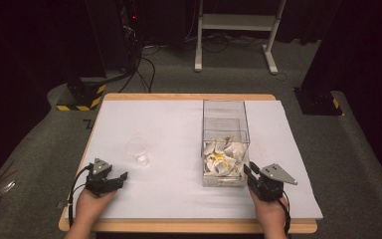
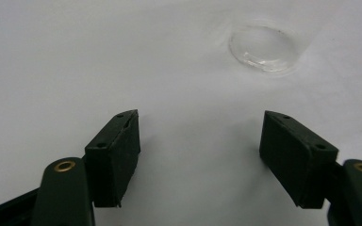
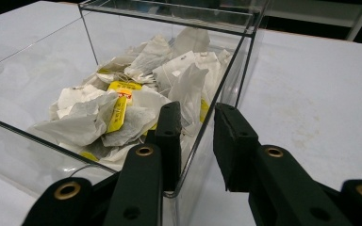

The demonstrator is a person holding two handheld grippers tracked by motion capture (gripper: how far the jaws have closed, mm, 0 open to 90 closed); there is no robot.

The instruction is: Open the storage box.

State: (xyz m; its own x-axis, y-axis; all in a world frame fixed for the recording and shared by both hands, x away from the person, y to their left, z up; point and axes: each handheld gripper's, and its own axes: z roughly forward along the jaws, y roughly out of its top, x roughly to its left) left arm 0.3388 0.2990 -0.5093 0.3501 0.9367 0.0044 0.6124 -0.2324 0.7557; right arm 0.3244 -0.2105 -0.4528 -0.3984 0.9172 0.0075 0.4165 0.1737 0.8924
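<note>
Left gripper (image 1: 110, 180) rests on white table cover (image 1: 169, 124), well left of clear box (image 1: 225, 144); jaws wide apart, nothing between them. Small clear cup (image 1: 138, 151) stands left of box, just beyond left gripper, upright. Box holds heap of tea bags (image 1: 224, 158) with yellow tags, piled at its near end. Right gripper (image 3: 194, 136) at box's near right corner, jaws straddling the right wall, pinched narrow on it: one jaw inside, one outside.
</note>
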